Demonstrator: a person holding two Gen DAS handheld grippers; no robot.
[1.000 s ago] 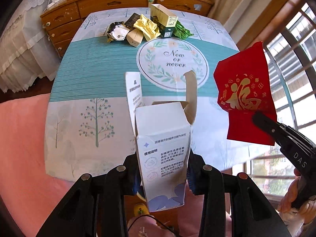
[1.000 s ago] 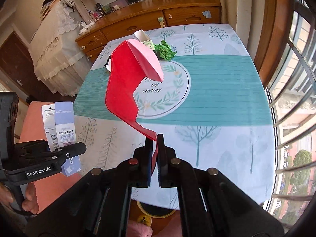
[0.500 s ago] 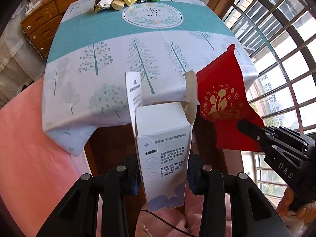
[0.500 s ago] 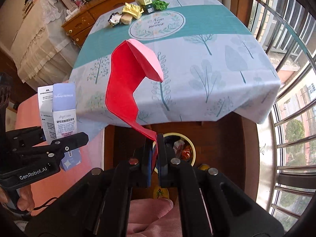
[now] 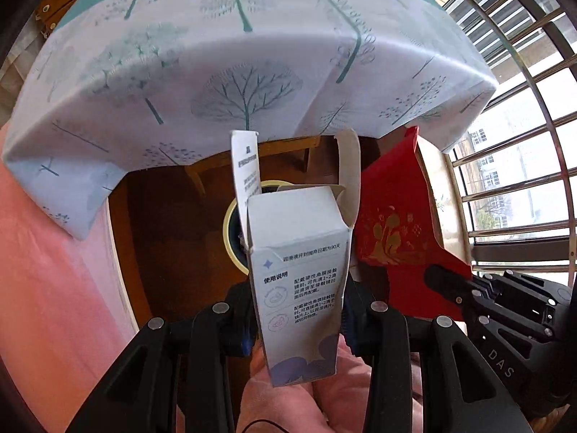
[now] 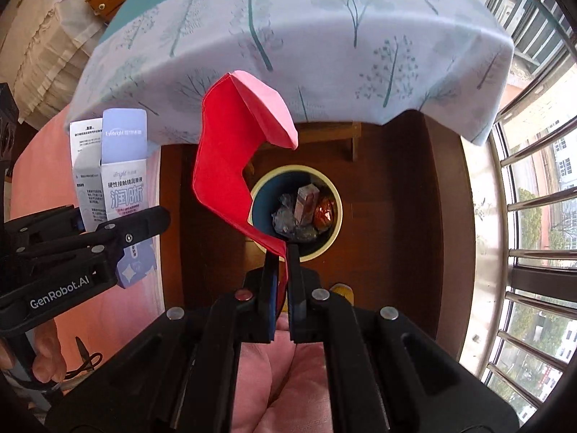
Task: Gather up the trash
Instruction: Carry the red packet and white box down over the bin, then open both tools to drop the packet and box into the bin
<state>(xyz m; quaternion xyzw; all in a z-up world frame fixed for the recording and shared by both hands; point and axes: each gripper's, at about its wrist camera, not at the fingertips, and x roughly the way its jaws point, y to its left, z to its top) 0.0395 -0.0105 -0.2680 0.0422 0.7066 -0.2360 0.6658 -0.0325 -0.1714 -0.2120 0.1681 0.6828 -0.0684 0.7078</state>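
My left gripper [image 5: 299, 310] has its jaws pinching a small white carton [image 5: 301, 288] by its two sides, top flaps standing open. In the left wrist view the carton's back faces me with Chinese print headed 使用说明 above two round pictograms; the finer lines are too small to read. The right wrist view shows its front instead [image 6: 122, 187]: a lavender flap marked "Eyebright", the big characters 润晰, and 硬性接触镜润滑液 above them. That same view shows "GenRobot.AI" in white on the side of my left gripper [image 6: 119, 231].

My right gripper [image 6: 283, 252] has its jaws pressed together on the lower corner of a red envelope [image 6: 223, 166], whose pink-lined flap curls over at the top. Only the left wrist view shows the gold ornament printed on the envelope's face [image 5: 393, 231], and the letters "DAS" on my right gripper's body [image 5: 443, 285].

Both pieces hang above the wooden floor [image 6: 396, 198], just off the near edge of the surface with the tree-print tablecloth [image 6: 324, 36]. The bin [image 6: 333, 231], cream-rimmed, stands on the floor straight under the envelope; the right view looks into it at crumpled wrappers and a small box, while in the left view the carton hides all but an arc of its rim [image 5: 227, 227].
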